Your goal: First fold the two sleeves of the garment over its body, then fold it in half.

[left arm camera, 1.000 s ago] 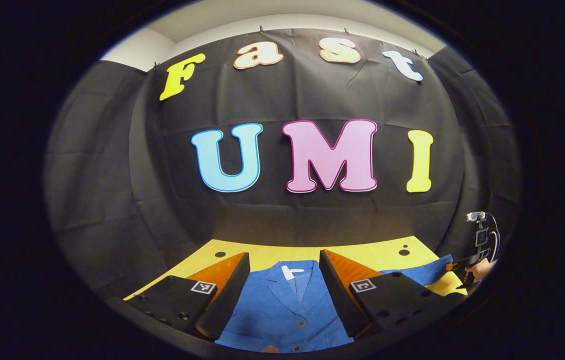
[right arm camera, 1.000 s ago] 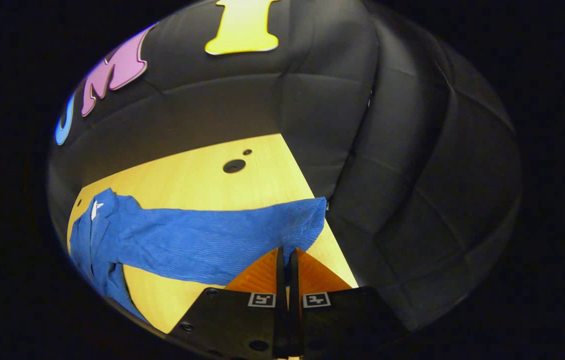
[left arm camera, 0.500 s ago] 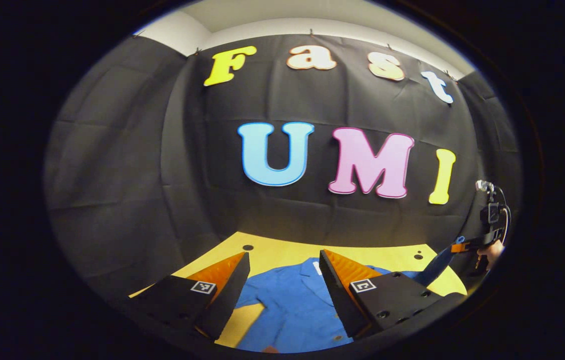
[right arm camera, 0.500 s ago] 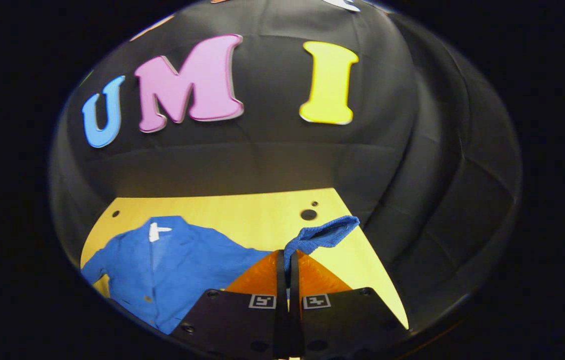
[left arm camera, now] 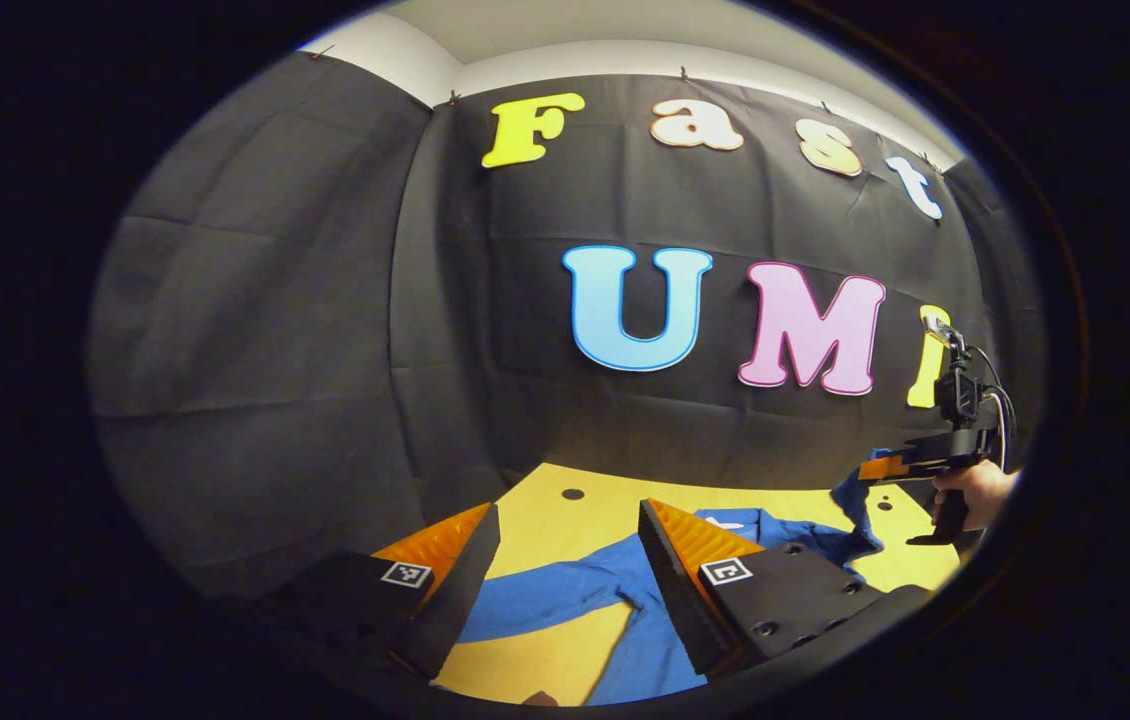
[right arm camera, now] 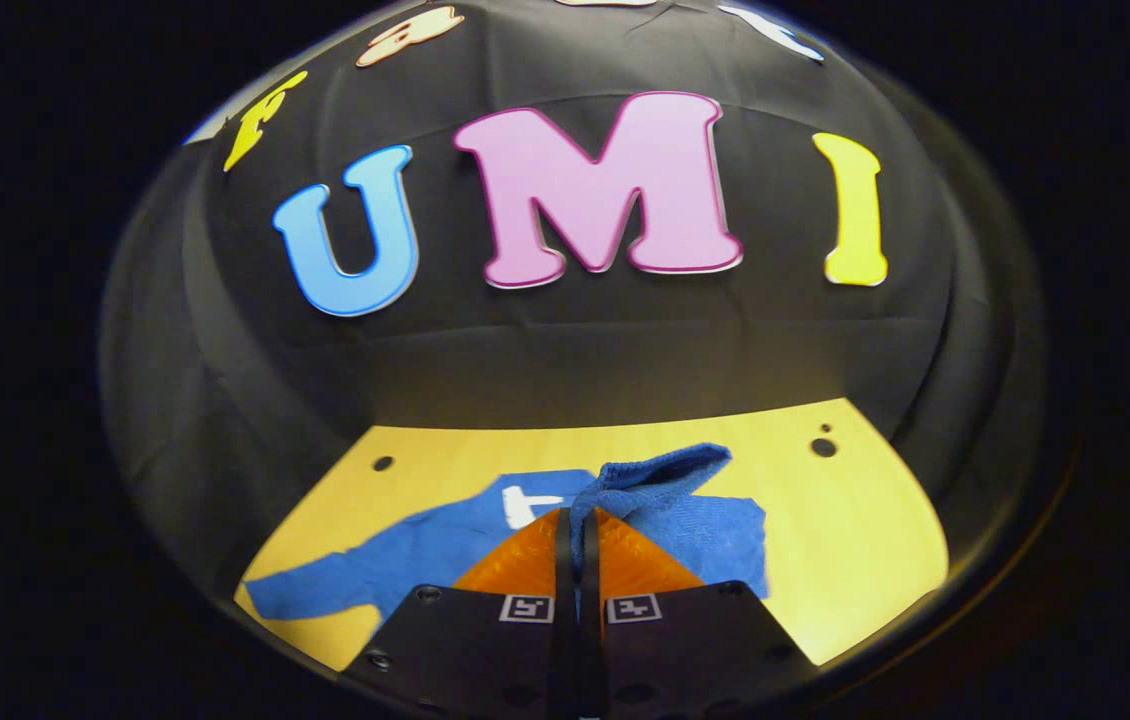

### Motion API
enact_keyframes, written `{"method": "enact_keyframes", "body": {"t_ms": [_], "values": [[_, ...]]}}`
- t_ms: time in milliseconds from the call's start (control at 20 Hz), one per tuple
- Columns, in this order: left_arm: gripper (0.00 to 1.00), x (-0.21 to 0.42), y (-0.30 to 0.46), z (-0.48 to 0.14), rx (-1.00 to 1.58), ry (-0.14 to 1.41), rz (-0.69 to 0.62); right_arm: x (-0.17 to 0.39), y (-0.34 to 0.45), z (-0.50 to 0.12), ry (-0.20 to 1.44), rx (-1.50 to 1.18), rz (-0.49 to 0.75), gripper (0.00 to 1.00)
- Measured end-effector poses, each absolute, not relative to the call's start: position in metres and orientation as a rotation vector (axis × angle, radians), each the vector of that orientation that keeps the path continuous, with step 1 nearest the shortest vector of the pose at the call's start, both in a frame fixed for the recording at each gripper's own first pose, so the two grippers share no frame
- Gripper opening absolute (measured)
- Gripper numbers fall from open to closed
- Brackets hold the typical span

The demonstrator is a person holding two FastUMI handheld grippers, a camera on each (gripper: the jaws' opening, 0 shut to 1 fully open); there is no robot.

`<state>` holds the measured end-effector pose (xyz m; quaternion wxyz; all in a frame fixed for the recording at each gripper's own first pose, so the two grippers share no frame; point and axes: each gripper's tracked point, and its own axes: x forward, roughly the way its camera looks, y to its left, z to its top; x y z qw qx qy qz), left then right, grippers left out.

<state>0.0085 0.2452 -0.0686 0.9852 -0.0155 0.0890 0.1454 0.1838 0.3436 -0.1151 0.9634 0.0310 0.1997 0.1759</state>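
A blue buttoned garment (left arm camera: 665, 585) lies on the yellow table (left arm camera: 545, 510), with its white neck label (right arm camera: 522, 505) facing up. My right gripper (right arm camera: 575, 520) is shut on the cuff of one sleeve (right arm camera: 660, 470), held lifted above the garment's body. In the left gripper view that right gripper (left arm camera: 890, 468) hangs at the far right in a hand (left arm camera: 975, 495), blue cloth trailing from it. My left gripper (left arm camera: 570, 520) stands open above the table, over the other sleeve (left arm camera: 545, 595), which lies stretched out flat. Nothing is between its fingers.
Black cloth walls close the table at the back and sides. Small dark holes (right arm camera: 823, 447) dot the far part of the yellow table (right arm camera: 855, 540). Bare tabletop lies right of the garment in the right gripper view.
My right gripper has raised the sleeve cuff and carried it inward over the garment's body. My left gripper has swung left, from over the collar to over the other sleeve, staying open.
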Motion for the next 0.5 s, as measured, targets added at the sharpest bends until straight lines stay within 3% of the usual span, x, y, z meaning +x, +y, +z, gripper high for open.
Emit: {"method": "enact_keyframes", "body": {"t_ms": [350, 500], "values": [[0.8, -0.021, 0.284, -0.084, 0.004, 0.243, 0.349, 0.169, 0.458, -0.204, 0.52, 0.234, 0.46, 0.04], [0.8, -0.03, 0.289, -0.09, 0.016, 0.273, 0.356, 0.188, 0.478, -0.231, 0.578, 0.363, 0.423, 0.04]]}}
